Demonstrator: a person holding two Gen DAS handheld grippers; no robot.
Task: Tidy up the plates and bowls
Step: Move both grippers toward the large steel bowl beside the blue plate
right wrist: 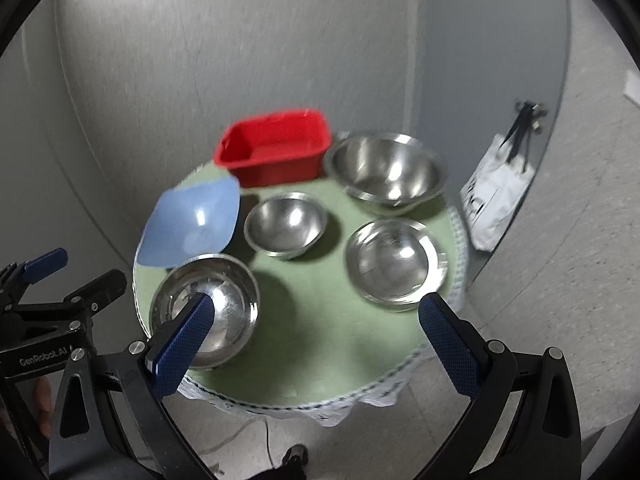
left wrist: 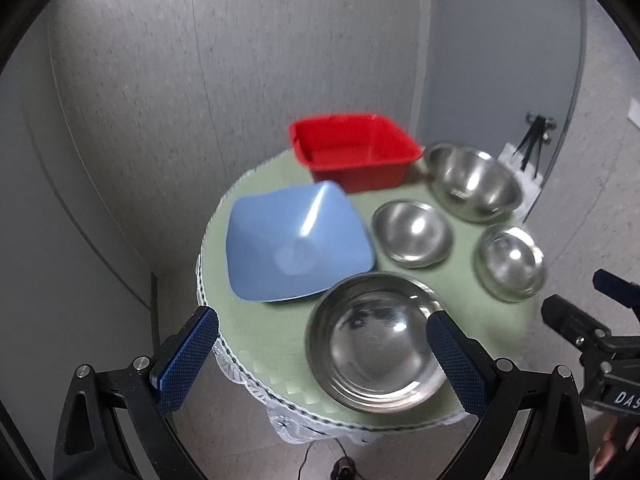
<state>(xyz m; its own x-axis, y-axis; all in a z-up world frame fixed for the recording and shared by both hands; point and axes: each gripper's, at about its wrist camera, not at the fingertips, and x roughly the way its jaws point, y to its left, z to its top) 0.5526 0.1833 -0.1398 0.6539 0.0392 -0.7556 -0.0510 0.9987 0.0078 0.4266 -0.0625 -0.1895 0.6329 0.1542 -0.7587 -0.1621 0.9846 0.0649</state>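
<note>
A small round table with a green mat (left wrist: 276,332) (right wrist: 320,340) holds a red square tub (left wrist: 354,152) (right wrist: 276,148), a blue square plate (left wrist: 292,240) (right wrist: 192,224) and several steel bowls. The near steel bowl (left wrist: 376,340) (right wrist: 208,304) sits at the front. The largest steel bowl (left wrist: 472,180) (right wrist: 386,172) is at the back right. My left gripper (left wrist: 322,356) is open above the table's front edge, over the near bowl. My right gripper (right wrist: 312,340) is open above the mat, between the near bowl and a mid-sized bowl (right wrist: 394,264) (left wrist: 510,262). Both are empty.
A small steel bowl (left wrist: 412,234) (right wrist: 286,224) sits mid-table. Grey walls stand behind the table. A white bag with a black tripod (right wrist: 496,196) (left wrist: 524,160) leans against the wall at right. A cable (right wrist: 272,440) runs on the floor below.
</note>
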